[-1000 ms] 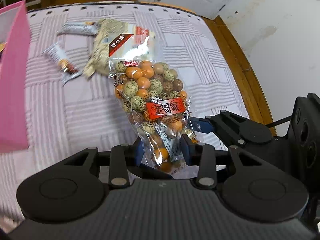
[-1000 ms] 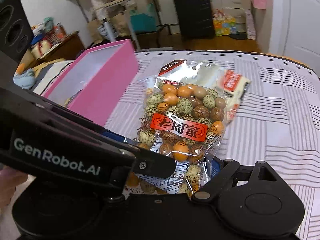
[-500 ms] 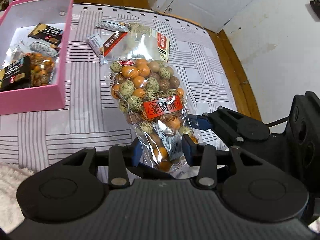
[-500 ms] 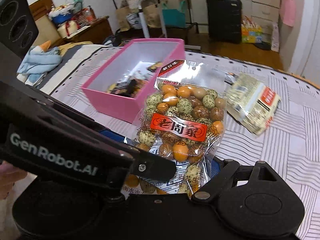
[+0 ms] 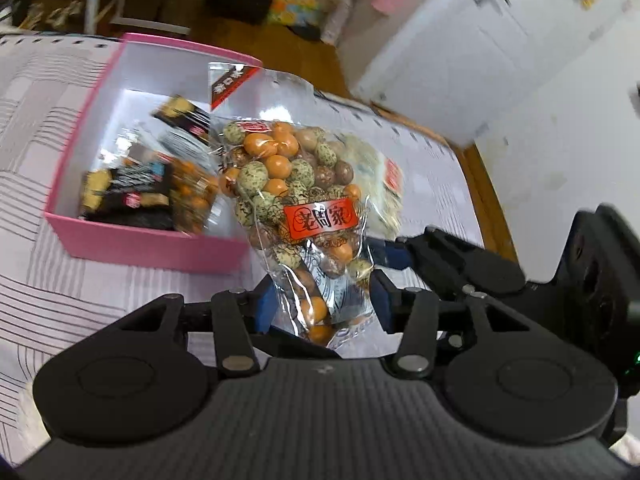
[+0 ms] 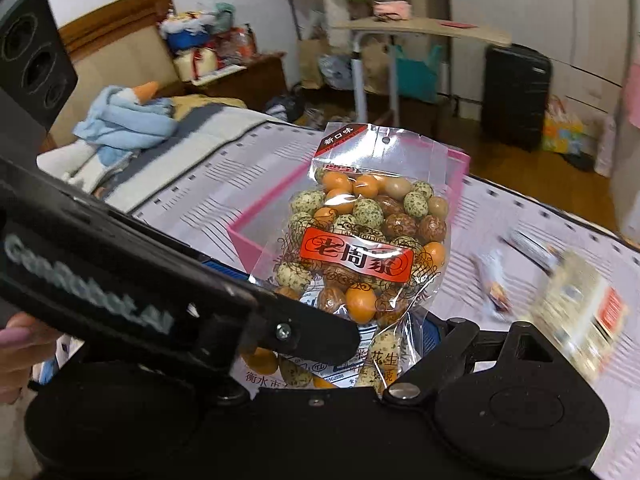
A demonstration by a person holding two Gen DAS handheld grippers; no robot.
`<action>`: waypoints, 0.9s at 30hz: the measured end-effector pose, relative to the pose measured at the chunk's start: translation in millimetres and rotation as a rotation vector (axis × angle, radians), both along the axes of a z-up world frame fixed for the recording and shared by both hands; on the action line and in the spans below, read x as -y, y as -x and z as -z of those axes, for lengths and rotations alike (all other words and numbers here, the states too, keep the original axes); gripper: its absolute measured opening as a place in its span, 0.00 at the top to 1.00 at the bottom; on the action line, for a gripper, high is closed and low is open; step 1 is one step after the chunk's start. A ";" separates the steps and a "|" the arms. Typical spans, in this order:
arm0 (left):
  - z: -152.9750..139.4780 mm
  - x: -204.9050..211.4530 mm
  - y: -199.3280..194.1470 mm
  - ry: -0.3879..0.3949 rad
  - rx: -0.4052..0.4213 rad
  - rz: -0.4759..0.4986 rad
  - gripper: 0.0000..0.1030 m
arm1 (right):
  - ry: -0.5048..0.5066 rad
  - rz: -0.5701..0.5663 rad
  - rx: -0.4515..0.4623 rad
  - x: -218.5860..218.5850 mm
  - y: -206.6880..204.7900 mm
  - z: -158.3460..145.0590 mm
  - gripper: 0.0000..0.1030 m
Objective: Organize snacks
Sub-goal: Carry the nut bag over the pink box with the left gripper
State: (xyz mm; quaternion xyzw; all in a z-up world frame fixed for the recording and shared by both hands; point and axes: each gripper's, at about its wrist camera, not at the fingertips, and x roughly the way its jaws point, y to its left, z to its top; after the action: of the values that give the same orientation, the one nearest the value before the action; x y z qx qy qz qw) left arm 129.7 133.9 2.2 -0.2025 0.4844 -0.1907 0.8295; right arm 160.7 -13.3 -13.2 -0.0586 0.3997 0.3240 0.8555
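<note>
A bed spread with a striped, lilac-white quilt (image 5: 48, 280) fills the foreground, with wooden floor, a black suitcase (image 6: 516, 92) and a cluttered side table (image 6: 420, 28) behind it. I hold a clear bag of coated peanuts (image 5: 296, 208) upright ahead of both tools: my left gripper (image 5: 320, 300) pinches its lower end between the blue pads (image 5: 264, 304), and my right gripper (image 6: 400, 340), reaching in from the left one's right side, also closes on the bag's base, though the left tool's black body covers one of its fingers in the right wrist view. A red label (image 6: 356, 258) crosses the bag's middle. Ahead and to the left of my left gripper sits the pink box (image 5: 132, 244), holding dark wrapped snacks (image 5: 128, 196); the bag's top overlaps its far corner. Forward-right of my right gripper, a pale noodle-like packet (image 6: 580, 312) and small wrapped bars (image 6: 496, 280) lie blurred on the quilt.
</note>
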 end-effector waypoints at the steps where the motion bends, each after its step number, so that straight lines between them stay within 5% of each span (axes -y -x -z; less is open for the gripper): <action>1: 3.5 -8.2 -5.4 0.005 0.010 -0.021 0.55 | -0.004 -0.006 0.004 -6.9 -6.6 2.9 0.11; 8: 32.7 -49.1 -61.9 0.008 0.057 -0.131 0.55 | -0.002 -0.040 0.038 -49.4 -69.1 28.4 0.11; 15: 73.0 -72.0 -118.6 0.085 -0.010 -0.181 0.55 | 0.054 -0.049 0.011 -70.1 -115.9 55.6 0.10; 27: 114.9 -83.2 -166.0 0.050 -0.070 -0.242 0.55 | 0.162 -0.116 0.039 -87.9 -151.5 79.6 0.08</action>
State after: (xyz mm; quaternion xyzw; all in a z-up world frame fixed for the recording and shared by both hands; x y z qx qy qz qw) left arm 295.7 217.1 -112.7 -0.2866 0.4804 -0.0939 0.8236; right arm 312.1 74.6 -92.8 -0.1571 0.4037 0.3384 0.8354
